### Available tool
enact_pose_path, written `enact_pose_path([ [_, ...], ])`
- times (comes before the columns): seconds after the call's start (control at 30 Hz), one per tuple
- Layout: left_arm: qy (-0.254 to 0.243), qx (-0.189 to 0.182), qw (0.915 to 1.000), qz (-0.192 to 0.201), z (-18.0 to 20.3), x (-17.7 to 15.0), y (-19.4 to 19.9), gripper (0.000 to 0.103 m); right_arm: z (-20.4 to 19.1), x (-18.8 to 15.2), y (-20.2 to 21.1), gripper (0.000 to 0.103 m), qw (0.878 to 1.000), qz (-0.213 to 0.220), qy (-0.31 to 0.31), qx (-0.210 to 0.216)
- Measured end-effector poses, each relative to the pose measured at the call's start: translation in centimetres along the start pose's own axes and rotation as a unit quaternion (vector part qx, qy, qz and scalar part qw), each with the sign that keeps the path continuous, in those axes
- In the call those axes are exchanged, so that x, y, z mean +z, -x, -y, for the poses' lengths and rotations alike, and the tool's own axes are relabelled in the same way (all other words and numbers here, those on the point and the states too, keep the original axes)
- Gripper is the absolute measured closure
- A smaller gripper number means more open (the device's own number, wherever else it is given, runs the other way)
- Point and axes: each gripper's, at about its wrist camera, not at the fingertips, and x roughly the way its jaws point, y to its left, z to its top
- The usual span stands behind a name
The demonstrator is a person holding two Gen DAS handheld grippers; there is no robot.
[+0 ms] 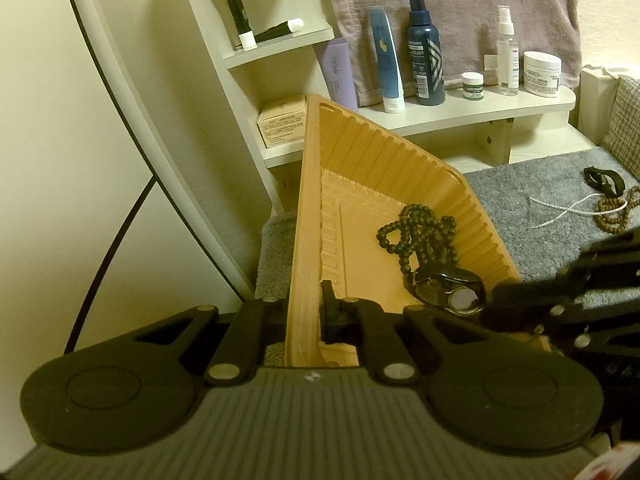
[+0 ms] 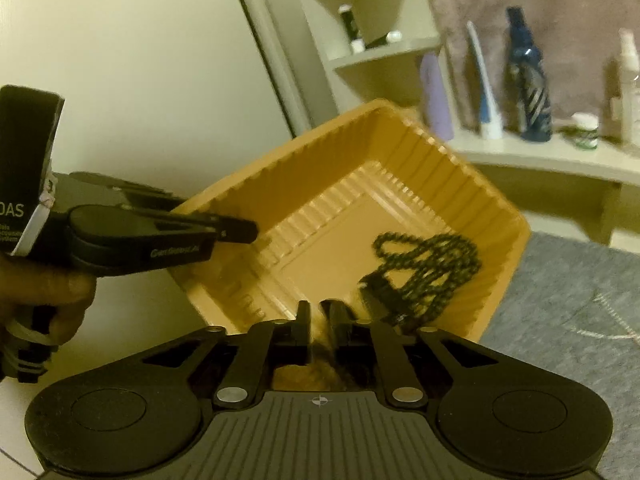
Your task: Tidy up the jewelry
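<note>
The left gripper (image 1: 305,316) is clamped on the near wall of the orange plastic tray (image 1: 316,200), one finger outside the ribbed wall and one inside, the fingers drawn narrow with the wall pinched between them. The tray is tipped up on that side. In the right wrist view a person's hand (image 2: 44,292) holds this gripper's handle at the left edge.

The right gripper (image 2: 320,312) reaches in over the tray's near rim; its fingers stand a little apart, with nothing clearly pressed between them — the spot just behind them is blurred. In the left wrist view it comes in as a dark shape from the right, its tips just beside the black wristwatch (image 1: 448,290), which lies in the tray's near right corner. Whether the tips touch the watch cannot be told.

Just beyond the watch and touching it, a string of dark beads (image 1: 420,236) lies coiled on the tray floor against the right wall.

Farther right, on the grey carpet-like mat (image 1: 520,208), lie a thin white bead necklace (image 1: 560,216), a brown bead bracelet (image 1: 616,216) and a black strap-like item (image 1: 604,180), well apart from the tray.

At the back, pale shelves (image 1: 480,110) carry bottles, tubes and cream jars in front of a hanging mauve towel (image 1: 460,0).
</note>
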Motion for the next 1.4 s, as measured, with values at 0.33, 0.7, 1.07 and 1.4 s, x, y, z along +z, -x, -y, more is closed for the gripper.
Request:
enact_pose_path([
  [0.33, 0.0, 0.001, 1.0, 0.001, 0.0, 0.0, 0.0, 0.096, 5.9, -2.3, 5.2, 0.069, 0.984, 0.044, -0.062, -0.161],
  [0.7, -0.002, 0.002, 1.0, 0.0, 0.1, 0.1, 0.1, 0.096, 11.6, -5.9, 9.2, 0.069, 0.946, 0.026, -0.089, -0.311],
  [1.07, -0.005, 0.004, 1.0, -0.001, 0.2, 0.1, 0.1, 0.096, 13.8, -5.7, 9.1, 0.069, 0.933, -0.006, -0.038, -0.357],
  [1.4, -0.002, 0.002, 1.0, 0.0, 0.2, 0.1, 0.1, 0.095, 13.0, -5.9, 6.1, 0.069, 0.896, -0.118, 0.229, -0.361],
])
